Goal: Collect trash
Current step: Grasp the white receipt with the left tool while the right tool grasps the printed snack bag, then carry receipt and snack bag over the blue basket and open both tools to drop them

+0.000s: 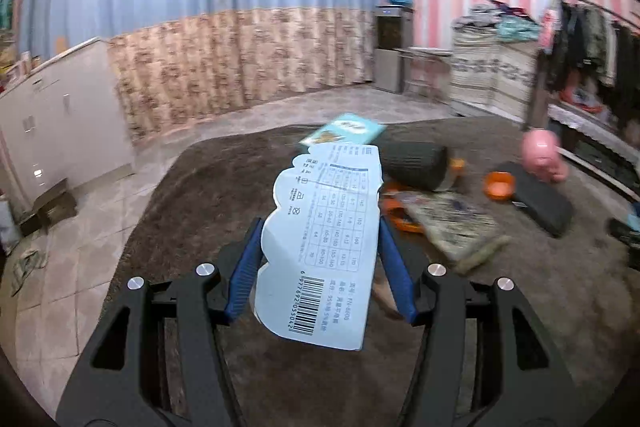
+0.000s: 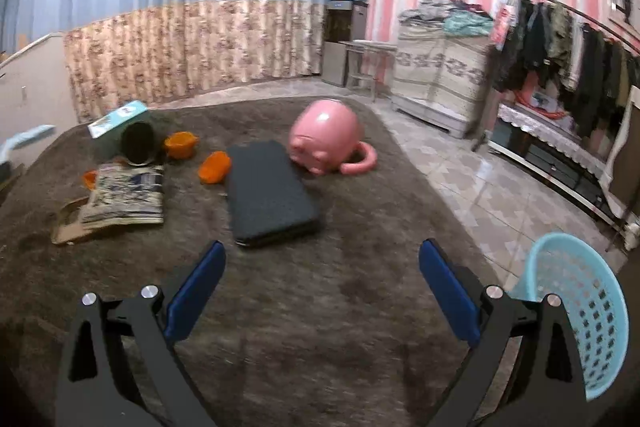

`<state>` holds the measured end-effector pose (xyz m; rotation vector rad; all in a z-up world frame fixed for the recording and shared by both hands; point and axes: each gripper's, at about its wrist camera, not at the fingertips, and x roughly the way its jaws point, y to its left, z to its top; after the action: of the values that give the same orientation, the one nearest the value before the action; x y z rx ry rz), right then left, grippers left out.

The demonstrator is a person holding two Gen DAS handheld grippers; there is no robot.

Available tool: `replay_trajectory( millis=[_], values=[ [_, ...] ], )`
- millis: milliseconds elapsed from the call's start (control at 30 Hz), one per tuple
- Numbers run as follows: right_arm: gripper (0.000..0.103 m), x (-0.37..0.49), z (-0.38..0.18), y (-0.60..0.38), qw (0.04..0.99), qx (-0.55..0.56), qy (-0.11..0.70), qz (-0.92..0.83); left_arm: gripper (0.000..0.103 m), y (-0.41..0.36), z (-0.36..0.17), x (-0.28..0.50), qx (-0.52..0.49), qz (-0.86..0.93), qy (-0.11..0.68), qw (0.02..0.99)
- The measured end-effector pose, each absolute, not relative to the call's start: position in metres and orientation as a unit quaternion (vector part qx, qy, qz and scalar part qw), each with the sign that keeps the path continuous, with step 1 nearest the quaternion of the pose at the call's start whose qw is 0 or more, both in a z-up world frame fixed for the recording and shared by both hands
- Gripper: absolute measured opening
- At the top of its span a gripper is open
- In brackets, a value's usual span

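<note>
Carrying a printed paper tag (image 1: 320, 239) clamped in the left hand-held gripper (image 1: 320, 247) above the brown carpet (image 1: 192, 195); the right hand-held gripper (image 2: 322, 267) gapes empty. Next, probably, a drop into the blue basket (image 2: 580, 311) off the carpet's right edge.

Brown plush surface (image 2: 304, 307) bears a dark flat case (image 2: 268, 193); pink pig (image 2: 326, 141); orange cups (image 2: 181, 143); folded paper (image 2: 124, 199).

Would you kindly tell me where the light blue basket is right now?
In the right wrist view, the light blue basket sits at the lower right, on the tiled floor just off the brown carpet.
</note>
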<state>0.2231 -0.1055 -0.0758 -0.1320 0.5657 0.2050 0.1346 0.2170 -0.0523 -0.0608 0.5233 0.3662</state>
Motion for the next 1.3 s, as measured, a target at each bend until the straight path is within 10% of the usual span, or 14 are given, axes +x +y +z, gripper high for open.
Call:
replay_trajectory(
  millis=[700,1000,1300],
  values=[
    [0.092,0.290,-0.108,0.060,0.892,-0.115,0.361,0.248,0.056,0.269,-0.097,0.167,-0.094,0.249,0.276,0.924],
    [0.030,0.300,-0.129,0.063,0.872,-0.090,0.397,0.273,0.056,0.268,-0.100,0.169,-0.099,0.244,0.280,0.923],
    [0.002,0.280,-0.111,0.032,0.890,-0.092,0.367,0.256,0.056,0.272,-0.102,0.169,-0.106,0.242,0.276,0.924]
  ],
)
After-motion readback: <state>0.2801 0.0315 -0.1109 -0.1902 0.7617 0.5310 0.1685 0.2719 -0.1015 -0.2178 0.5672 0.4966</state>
